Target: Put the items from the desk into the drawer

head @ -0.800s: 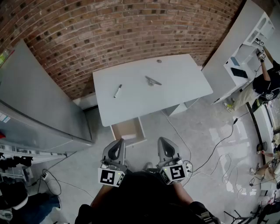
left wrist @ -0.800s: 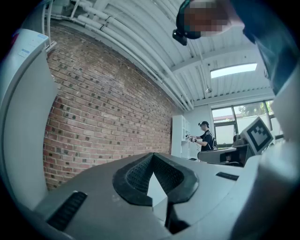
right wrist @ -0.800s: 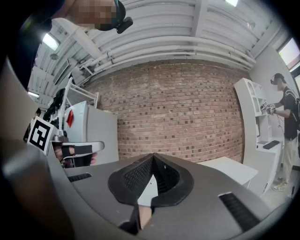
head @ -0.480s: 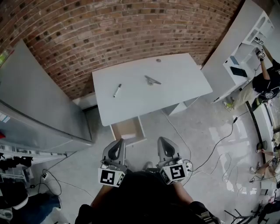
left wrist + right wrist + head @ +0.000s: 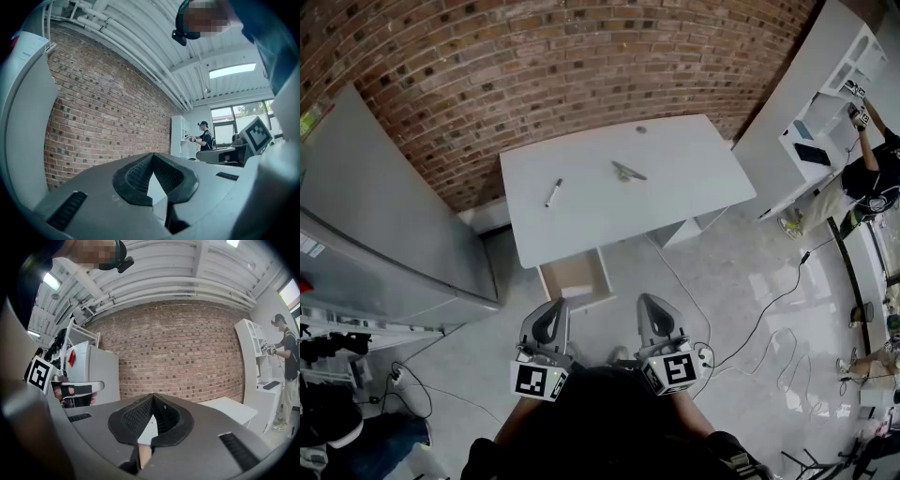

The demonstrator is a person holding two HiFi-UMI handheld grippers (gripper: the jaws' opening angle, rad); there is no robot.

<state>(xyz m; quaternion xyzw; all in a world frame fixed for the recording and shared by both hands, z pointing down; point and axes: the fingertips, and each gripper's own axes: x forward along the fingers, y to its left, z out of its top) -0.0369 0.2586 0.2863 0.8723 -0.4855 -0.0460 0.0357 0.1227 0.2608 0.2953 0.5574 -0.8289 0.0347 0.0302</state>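
Note:
A white desk (image 5: 675,192) stands against the brick wall. On it lie a marker pen (image 5: 553,193), a grey metal tool (image 5: 628,172) and a small round thing (image 5: 640,130) near the far edge. Under the desk's near left edge an open drawer (image 5: 575,277) sticks out and looks empty. My left gripper (image 5: 547,322) and right gripper (image 5: 655,318) are held close to my body, well short of the desk. Both are shut with nothing between the jaws, as the left gripper (image 5: 153,165) and right gripper (image 5: 153,405) show in their own views.
A large grey cabinet (image 5: 375,234) stands at the left, white shelving (image 5: 825,103) at the right with a person (image 5: 867,178) working at it. Cables (image 5: 750,328) trail over the glossy floor to the right. A white box (image 5: 680,232) sits under the desk.

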